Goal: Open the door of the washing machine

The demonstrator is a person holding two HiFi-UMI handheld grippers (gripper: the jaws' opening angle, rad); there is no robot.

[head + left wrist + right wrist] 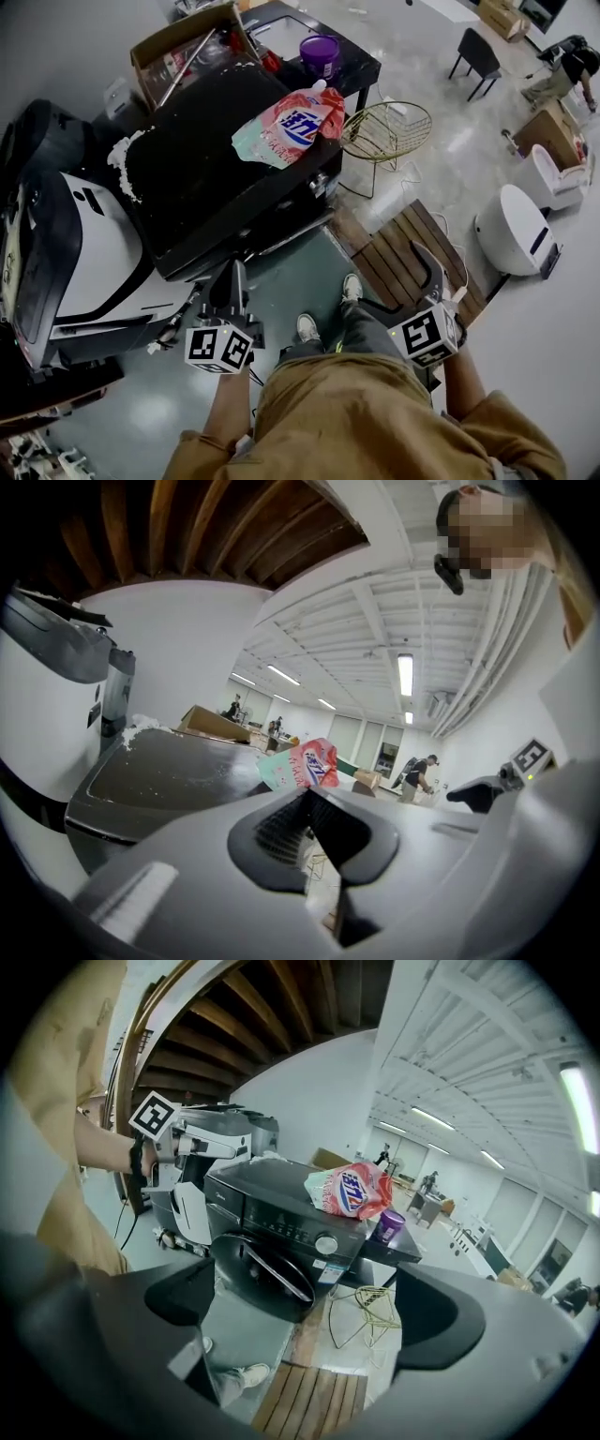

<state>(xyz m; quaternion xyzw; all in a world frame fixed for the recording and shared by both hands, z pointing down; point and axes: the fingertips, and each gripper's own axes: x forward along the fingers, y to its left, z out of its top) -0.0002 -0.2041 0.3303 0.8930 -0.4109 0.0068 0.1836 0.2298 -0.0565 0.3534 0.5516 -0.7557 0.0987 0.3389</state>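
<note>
In the head view, the person stands facing the black washing machine [216, 159], which sits ahead and to the left with a pink and teal detergent pouch [291, 127] lying on its lid. Behind it a purple tub [321, 54] stands on a dark counter [361, 67], and a gold wire basket [384, 131] is on the floor just to the right of the machine. The left gripper [234, 272] points at the machine's lower front edge with its fingers together. The right gripper [396, 278] hangs over a wooden slatted mat [403, 253] with its fingers spread. In the left gripper view, the two ribbed fingers [281, 832] meet at their tips and hold nothing. Beyond them rise the machine's dark lid and the pouch, and the right gripper's marker cube [530, 757] shows at the far right. In the right gripper view, the fingers [178, 1293] stand wide apart and empty. The machine's front is framed between them but well off. Its round dark door [262, 1283] lies below the control knob [326, 1244] and looks closed against the front, with neither gripper touching it. The pouch and the purple tub sit above it, and the basket and mat lie on the floor below.
</note>
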